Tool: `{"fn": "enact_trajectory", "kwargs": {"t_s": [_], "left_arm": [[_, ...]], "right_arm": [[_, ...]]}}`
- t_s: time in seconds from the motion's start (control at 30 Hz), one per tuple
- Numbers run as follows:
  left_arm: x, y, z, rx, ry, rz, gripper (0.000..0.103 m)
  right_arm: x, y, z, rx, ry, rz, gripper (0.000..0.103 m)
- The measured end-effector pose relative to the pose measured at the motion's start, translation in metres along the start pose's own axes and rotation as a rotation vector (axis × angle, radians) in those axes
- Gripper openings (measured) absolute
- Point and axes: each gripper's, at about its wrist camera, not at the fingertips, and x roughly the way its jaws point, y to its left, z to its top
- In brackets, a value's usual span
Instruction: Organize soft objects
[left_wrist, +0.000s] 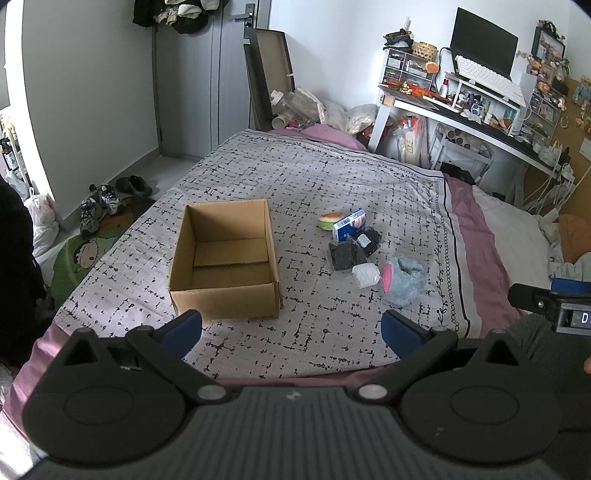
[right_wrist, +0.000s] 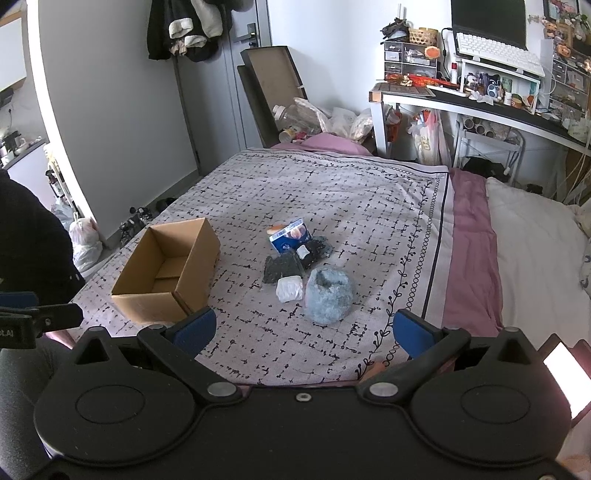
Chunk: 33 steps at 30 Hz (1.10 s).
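An open, empty cardboard box (left_wrist: 225, 258) (right_wrist: 168, 269) stands on the patterned bedspread (left_wrist: 295, 173). To its right lies a small pile: a fluffy blue-grey plush (left_wrist: 404, 280) (right_wrist: 328, 295), a white soft roll (left_wrist: 366, 275) (right_wrist: 290, 289), two dark packets (left_wrist: 347, 253) (right_wrist: 284, 267), a blue-and-white pack (left_wrist: 349, 223) (right_wrist: 290, 236) and an orange-green soft toy (left_wrist: 328, 220). My left gripper (left_wrist: 291, 328) is open and empty, near the bed's front edge in front of the box. My right gripper (right_wrist: 303, 330) is open and empty, in front of the plush.
A cluttered desk (left_wrist: 480, 110) with monitor and keyboard stands at the back right. A white pillow (right_wrist: 535, 251) lies on the right. Shoes (left_wrist: 99, 203) and bags sit on the floor at the left. A door (left_wrist: 199, 74) is behind.
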Motion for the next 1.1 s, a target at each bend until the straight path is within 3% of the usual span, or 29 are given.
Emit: {"fn": "enact_trajectory", "kwargs": {"t_s": [0.5,1.1], "left_arm": [[0.011,-0.004,0.010,-0.012,-0.005,-0.011,0.102],[0.055,-0.013,0.037,-0.046,0.032,-0.058,0.102]], "right_arm": [[0.016,-0.007,0.006,0.026,0.028,0.025,0.103],[0.049,-0.039,0.026,0.133,0.060,0.094,0.103]]}}
